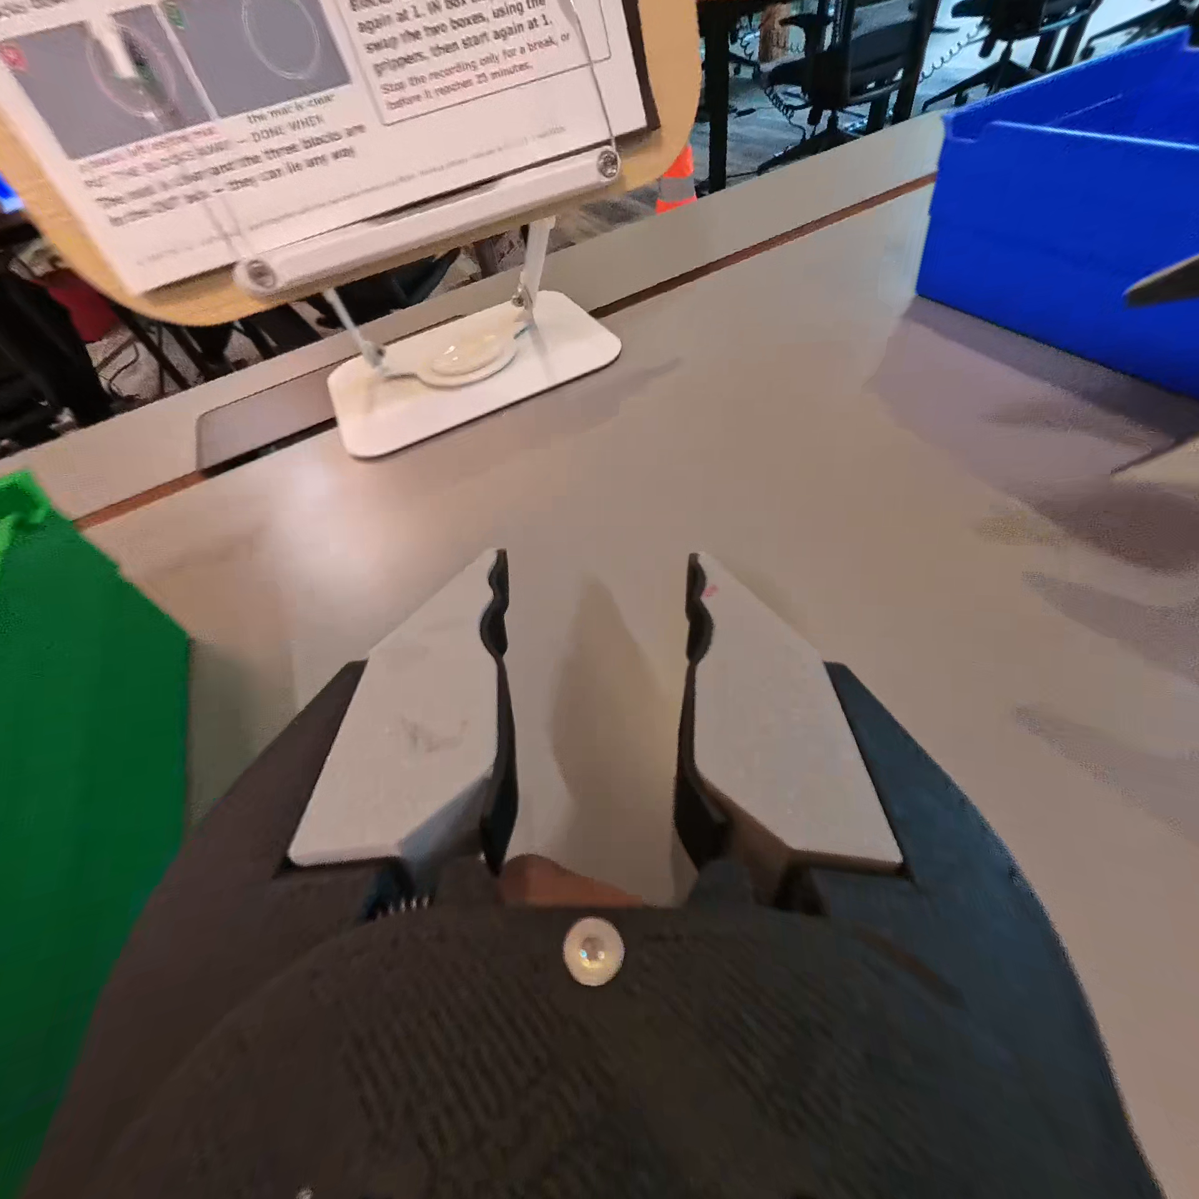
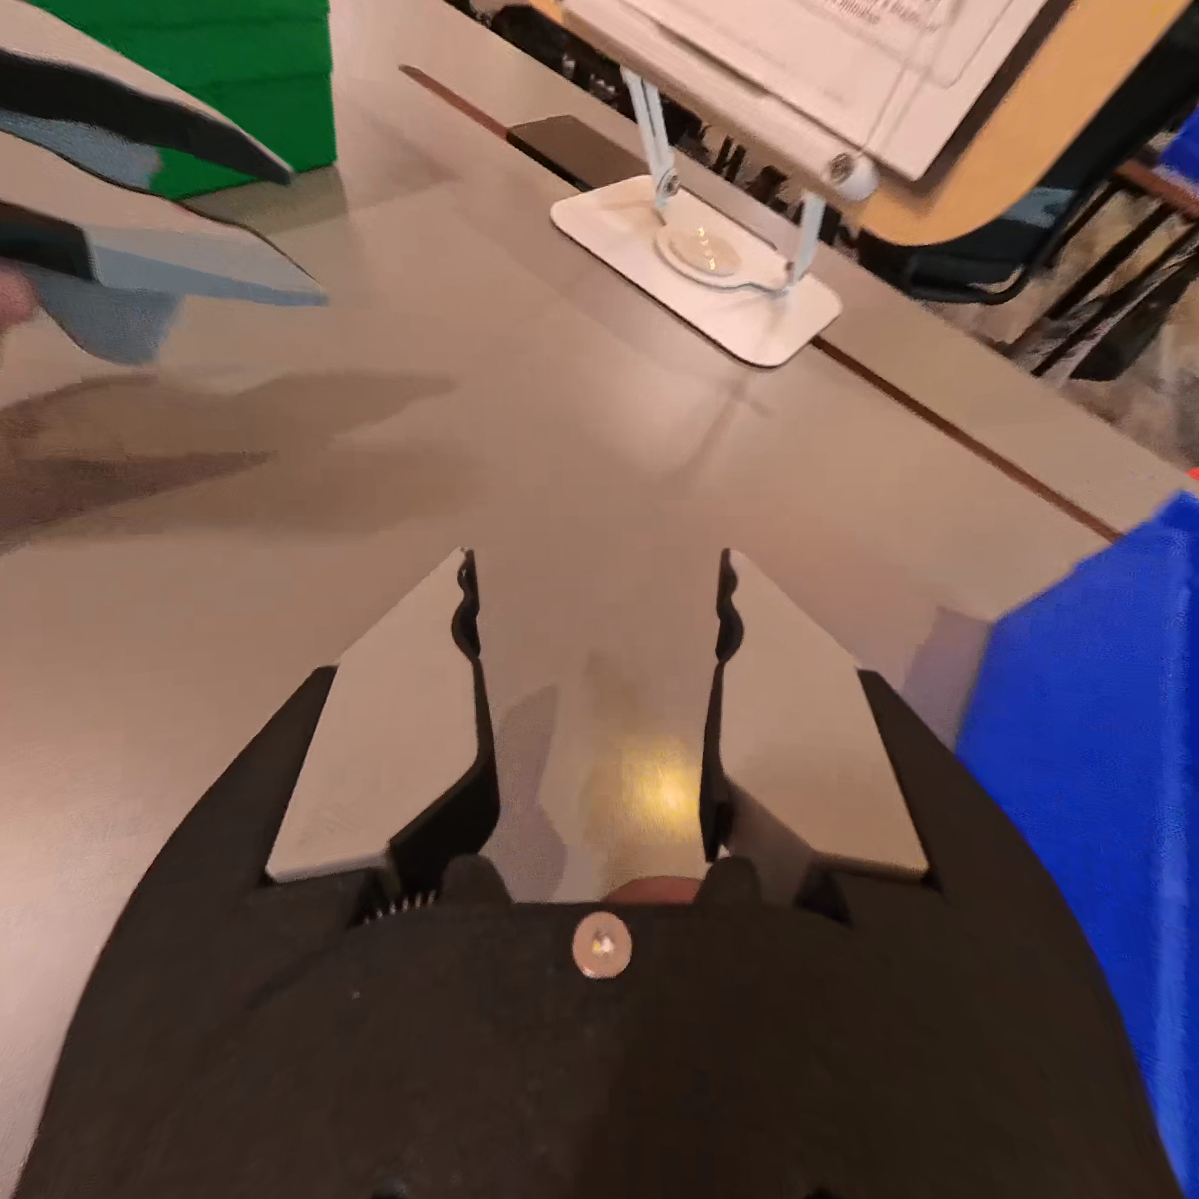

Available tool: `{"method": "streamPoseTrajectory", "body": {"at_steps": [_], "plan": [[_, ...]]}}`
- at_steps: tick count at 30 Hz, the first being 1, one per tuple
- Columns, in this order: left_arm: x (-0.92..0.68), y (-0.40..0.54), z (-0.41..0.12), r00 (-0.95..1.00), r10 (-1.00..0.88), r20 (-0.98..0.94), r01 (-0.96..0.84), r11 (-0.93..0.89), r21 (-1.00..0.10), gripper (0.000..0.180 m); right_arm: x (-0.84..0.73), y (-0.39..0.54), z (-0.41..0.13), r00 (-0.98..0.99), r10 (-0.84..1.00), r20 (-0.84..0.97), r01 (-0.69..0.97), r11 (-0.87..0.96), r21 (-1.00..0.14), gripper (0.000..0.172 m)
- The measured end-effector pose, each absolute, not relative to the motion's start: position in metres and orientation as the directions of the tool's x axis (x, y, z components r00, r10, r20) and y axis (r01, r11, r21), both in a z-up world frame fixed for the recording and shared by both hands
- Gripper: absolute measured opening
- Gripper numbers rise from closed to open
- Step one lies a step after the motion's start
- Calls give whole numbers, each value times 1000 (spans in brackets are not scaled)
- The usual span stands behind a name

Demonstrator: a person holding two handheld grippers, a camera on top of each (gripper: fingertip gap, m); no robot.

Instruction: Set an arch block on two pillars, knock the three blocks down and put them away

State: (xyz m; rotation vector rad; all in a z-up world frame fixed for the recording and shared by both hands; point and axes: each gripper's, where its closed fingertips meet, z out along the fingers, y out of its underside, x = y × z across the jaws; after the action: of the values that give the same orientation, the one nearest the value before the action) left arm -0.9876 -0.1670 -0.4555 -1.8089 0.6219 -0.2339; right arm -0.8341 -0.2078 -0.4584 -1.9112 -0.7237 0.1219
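Note:
My left gripper (image 1: 595, 559) is open above the grey table (image 1: 778, 454), with nothing between its fingers. It also shows in the right wrist view (image 2: 285, 233) at the upper left, its fingers apart. My right gripper (image 2: 595, 557) is open over the table, with nothing between its fingers; only a fingertip of it (image 1: 1161, 285) shows at the right edge of the left wrist view. No arch block or pillar is in view. A green box (image 1: 84, 778) stands at my left and a blue box (image 1: 1064, 214) at my right.
A white stand (image 1: 473, 376) carries an instruction sheet (image 1: 311, 117) at the table's back edge; it also shows in the right wrist view (image 2: 701, 272). The green box (image 2: 214, 65) and blue box (image 2: 1096, 778) flank the table. Chairs stand beyond the table.

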Motion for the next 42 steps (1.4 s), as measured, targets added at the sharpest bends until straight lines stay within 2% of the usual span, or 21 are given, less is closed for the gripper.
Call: {"method": "streamPoseTrajectory", "body": {"at_steps": [3,5,8,11,12,14,15,17,25,32,33,37,42], "plan": [[-960,-142,-472,818,-557,-144,-314,-223,-923,65,-850,-171,-474,827,541,153,367,-313,-876,77],[-951,-139,-476,799,-581,-156,-338,-220,-915,66,-858,-152,-479,832,541,121,331,-309,-892,78],[-957,-145,-469,785,-581,-215,-370,-162,-915,62,-869,-147,-480,821,568,63,275,-297,-914,77],[-956,-156,-461,772,-604,-198,-339,-129,-932,52,-875,-157,-470,793,608,38,237,-251,-938,79],[-958,-156,-461,772,-602,-205,-345,-126,-930,52,-879,-161,-464,777,629,20,209,-228,-951,76],[-965,-151,-464,778,-572,-258,-385,-110,-916,53,-888,-173,-457,726,687,-8,179,-200,-963,58],[-969,-147,-465,784,-551,-286,-405,-103,-909,53,-889,-175,-455,720,694,-7,174,-190,-966,57],[-974,-144,-470,791,-533,-300,-416,-110,-903,52,-887,-178,-454,727,687,7,178,-179,-968,65],[-975,-148,-473,803,-515,-299,-406,-107,-908,47,-880,-182,-457,743,667,50,211,-163,-964,66],[-977,-146,-470,813,-458,-359,-434,-66,-899,38,-872,-180,-441,757,653,-26,97,-152,-984,72],[-975,-147,-471,814,-469,-344,-423,-73,-903,38,-871,-180,-440,757,652,-29,90,-147,-985,72],[-974,-147,-469,837,-461,-294,-376,-95,-922,59,-867,-178,-444,769,640,5,125,-143,-982,71],[-976,-151,-465,851,-432,-300,-366,-77,-927,59,-872,-179,-450,768,635,78,202,-125,-971,71]]}}
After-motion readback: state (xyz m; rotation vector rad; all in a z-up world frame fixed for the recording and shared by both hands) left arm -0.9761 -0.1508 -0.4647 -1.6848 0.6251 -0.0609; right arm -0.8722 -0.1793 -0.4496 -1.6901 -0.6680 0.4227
